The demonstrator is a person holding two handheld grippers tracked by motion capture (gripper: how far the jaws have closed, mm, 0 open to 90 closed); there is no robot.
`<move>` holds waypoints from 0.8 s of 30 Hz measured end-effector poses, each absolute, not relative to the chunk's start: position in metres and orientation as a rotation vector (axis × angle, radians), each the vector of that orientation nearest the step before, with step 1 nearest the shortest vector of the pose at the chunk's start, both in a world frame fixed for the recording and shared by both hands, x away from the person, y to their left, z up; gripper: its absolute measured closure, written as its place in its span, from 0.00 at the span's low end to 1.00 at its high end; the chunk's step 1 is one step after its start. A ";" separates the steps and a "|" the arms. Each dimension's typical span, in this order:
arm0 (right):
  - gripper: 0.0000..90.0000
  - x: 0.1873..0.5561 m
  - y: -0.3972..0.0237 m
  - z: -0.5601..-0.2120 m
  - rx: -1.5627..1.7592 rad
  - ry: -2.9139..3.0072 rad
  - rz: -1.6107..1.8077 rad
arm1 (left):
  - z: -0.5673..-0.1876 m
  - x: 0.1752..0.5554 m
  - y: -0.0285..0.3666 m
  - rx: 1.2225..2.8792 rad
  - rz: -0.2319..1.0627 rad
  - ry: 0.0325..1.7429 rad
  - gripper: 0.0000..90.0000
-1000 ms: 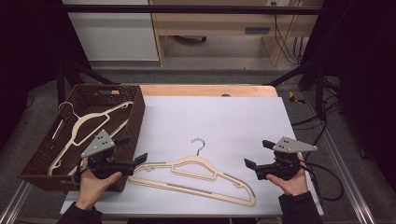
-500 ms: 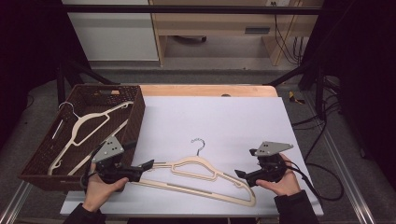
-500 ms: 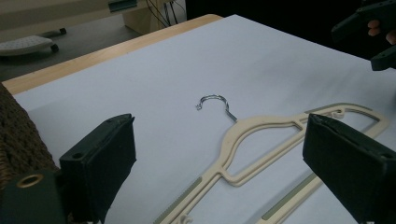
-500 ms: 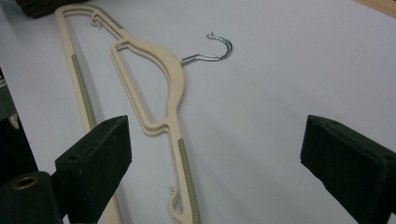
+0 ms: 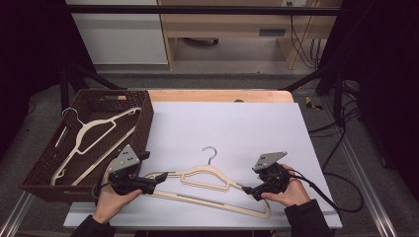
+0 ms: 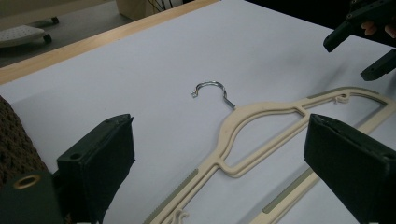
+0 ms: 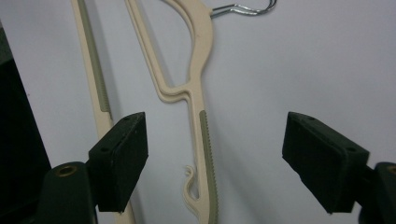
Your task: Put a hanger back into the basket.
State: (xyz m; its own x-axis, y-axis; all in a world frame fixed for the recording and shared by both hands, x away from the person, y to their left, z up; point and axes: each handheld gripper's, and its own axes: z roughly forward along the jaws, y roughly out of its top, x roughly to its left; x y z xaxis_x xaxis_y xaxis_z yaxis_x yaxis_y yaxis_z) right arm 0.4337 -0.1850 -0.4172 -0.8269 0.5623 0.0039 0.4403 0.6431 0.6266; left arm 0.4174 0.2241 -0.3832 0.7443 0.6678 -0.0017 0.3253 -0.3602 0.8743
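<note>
Closing in from both ends now: the left gripper [image 5: 157, 180] sits at nine o'clock of the hanger [image 5: 212, 183], the right gripper [image 5: 248, 189] at three o'clock, each lined up on a shoulder tip. That cream hanger lies flat on the white table [image 5: 237, 123], hook [image 5: 210, 151] pointing to twelve, near the front edge. Left gripper view: jaws spread wide, the shoulder running up between them, no pad touching it. Right gripper view: jaws have just been narrowing, yet they stand apart with the ribbed arm between them, clear daylight on either side. So this reads as the approach-and-grasp step, nothing pinched yet. Over at ten o'clock the basket [image 5: 143, 123] already holds another hanger [image 5: 94, 133], the likely destination. Next move, I'd say: ease both grippers forward until the pads straddle the arms, squeeze evenly, then lift level so the hanger doesn't tilt or slip out.
</note>
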 end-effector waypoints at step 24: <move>0.70 0.455 -0.154 -0.454 0.790 2.870 0.638 | -0.389 0.419 0.220 1.999 0.427 0.751 0.09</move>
State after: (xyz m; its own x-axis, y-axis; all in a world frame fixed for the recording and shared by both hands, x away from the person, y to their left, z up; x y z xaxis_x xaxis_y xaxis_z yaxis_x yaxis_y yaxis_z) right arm 0.4546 -0.1543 -0.4538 -0.8609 0.5085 0.0174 0.4680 0.7778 0.4196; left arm 0.4194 0.2199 -0.3887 0.7527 0.6584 -0.0007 0.3365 -0.3838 0.8599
